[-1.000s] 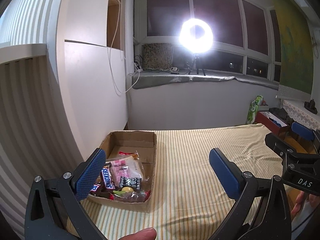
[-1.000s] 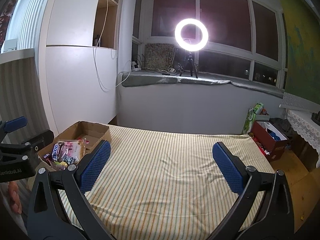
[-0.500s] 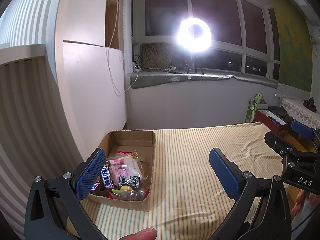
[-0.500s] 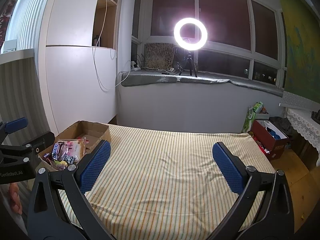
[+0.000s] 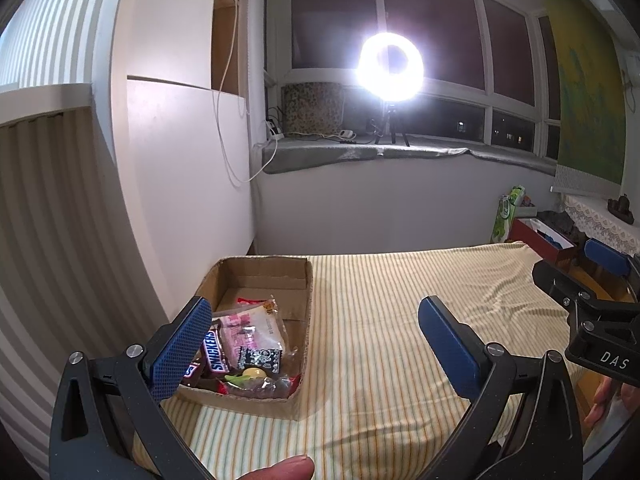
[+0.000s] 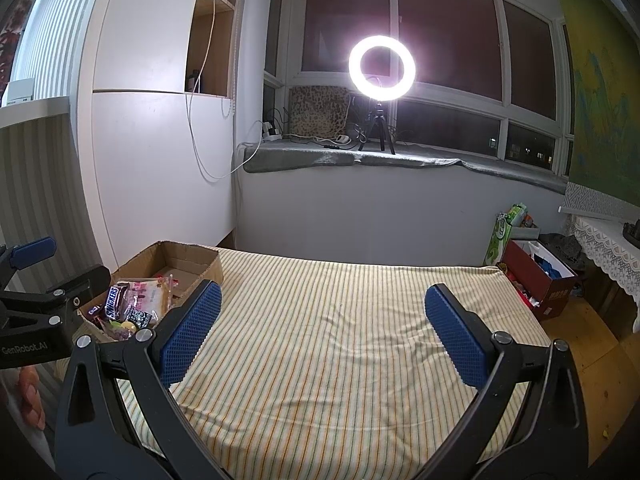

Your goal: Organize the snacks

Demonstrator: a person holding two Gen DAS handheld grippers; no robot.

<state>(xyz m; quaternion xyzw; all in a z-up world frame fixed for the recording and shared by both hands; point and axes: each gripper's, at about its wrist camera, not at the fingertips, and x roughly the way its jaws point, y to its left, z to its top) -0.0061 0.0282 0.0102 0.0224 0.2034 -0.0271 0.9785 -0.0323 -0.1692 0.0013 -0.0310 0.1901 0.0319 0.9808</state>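
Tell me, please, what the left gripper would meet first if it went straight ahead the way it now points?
Probably the striped bedcover. The left gripper is open and empty, aimed just right of the cardboard box of snacks; its left finger may graze the box's near corner, though depth is unclear.

Each claw (image 5: 316, 340) (image 6: 324, 332) has black arms with silver screws and blue textured pads (image 5: 182, 346) — white "DAS" and "GenRobot.AI" markings.

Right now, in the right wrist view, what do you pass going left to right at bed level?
left tongs → cardboard box holding snacks → striped bedspread → green bag → red box → lace-covered table
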